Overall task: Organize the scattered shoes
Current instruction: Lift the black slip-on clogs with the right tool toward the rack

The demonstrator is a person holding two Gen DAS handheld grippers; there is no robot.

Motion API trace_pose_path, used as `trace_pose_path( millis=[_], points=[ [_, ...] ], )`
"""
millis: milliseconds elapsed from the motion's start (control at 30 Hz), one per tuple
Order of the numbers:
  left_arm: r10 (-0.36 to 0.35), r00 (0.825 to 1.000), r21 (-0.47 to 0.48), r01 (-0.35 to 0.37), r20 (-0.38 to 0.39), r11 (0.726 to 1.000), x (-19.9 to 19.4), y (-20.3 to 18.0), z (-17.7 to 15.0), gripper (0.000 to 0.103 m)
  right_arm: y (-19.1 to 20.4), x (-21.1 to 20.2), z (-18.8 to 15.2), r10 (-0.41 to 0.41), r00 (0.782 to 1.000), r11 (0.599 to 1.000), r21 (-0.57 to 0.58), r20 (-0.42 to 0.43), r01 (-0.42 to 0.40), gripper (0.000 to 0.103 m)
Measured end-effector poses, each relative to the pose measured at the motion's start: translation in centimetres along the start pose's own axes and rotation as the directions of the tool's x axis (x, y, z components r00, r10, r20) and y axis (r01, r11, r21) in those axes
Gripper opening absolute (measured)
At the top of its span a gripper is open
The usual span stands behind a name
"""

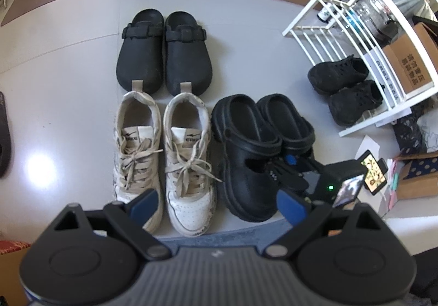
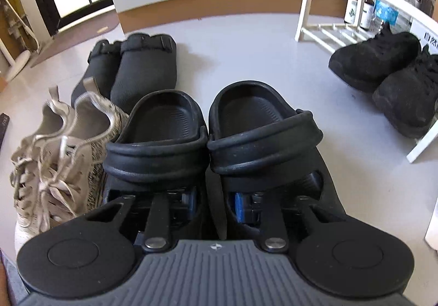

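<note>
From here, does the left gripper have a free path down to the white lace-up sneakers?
Probably yes. The left gripper hangs open right above the white lace-up sneakers, with nothing between them; the right gripper is busy at the black rubber clogs beside them.

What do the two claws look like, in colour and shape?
Each has a grey ribbed body with a small white mark, two round black discs, and black link arms on silver pivot pins. The left claw ends in blue pads. The right claw shows the same blue on its fingers.
</note>
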State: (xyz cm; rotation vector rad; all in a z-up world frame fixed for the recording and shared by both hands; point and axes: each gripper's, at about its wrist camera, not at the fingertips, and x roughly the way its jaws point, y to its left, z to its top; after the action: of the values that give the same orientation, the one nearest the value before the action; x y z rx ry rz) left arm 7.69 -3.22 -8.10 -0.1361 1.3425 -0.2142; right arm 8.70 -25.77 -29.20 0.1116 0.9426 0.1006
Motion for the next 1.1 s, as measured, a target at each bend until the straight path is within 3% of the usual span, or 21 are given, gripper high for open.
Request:
trace_pose_path(
  millis=[133,467,767,1100],
  points=[
    [-0.011,1.000,-0.010,0.012,0.017,1.000,-0.5,0.2,0.2,0.095,-0.6,-1.2,1.1,-0.017,1.000,0.999,0.036,0.022,0.017,0.029],
    [-0.050,0.996,-0.046,0.053,0.068,0.998,-2.1,0.2,0.7,0.095,-3.3,-7.0,8.1,-0.046,0.991,0.997,0.072,0.123,0.037,0.029],
    [-0.078,0.990,-0.039,0.083,0.120,0.996,-3.5,-0.8,0.7,0.095,-5.1,-11.2,13.4,-0.042,0.989,0.998,0.060,0.143,0.034,0.029],
    [-0.036,0.991,-0.054,0.043,0.129,0.998,-3.0,-0.3,1.0,0.095,-6.9,-13.4,16.4,-0.103,0.981,0.992,0.089,0.166,0.090,0.029]
  ],
)
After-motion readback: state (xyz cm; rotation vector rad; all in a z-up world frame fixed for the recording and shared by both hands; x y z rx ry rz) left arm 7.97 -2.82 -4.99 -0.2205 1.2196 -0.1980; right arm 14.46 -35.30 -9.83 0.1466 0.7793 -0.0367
